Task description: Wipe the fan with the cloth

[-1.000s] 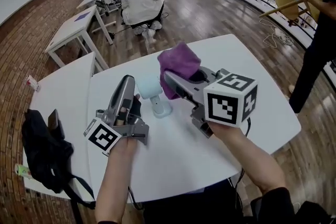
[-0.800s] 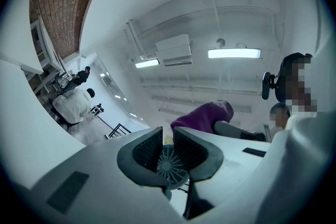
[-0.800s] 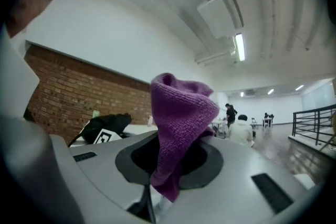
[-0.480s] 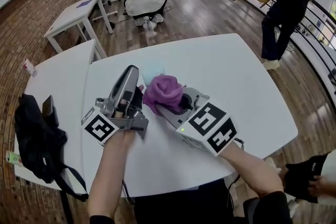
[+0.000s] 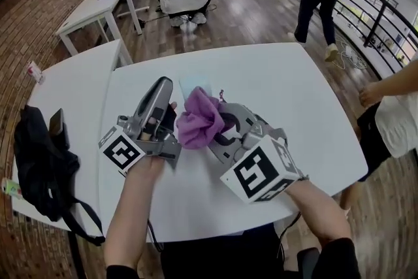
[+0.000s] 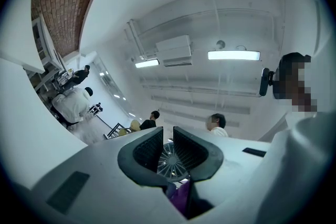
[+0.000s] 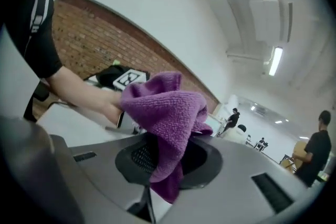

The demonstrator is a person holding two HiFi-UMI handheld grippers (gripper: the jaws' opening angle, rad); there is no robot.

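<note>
While right gripper (image 7: 167, 157) clamps the purple cloth (image 7: 164, 107) against the fan (image 5: 196, 83) | left gripper (image 6: 167, 147): jaws nearly together, pinching fan grille | white table (image 5: 294, 95) beneath

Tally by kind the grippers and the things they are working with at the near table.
Grippers: 2 (left gripper, right gripper)
Cloth: 1
Fan: 1
Total: 4

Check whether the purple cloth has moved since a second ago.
Yes. Against the fan on the table, the cloth dropped leftward and now covers most of it.
</note>
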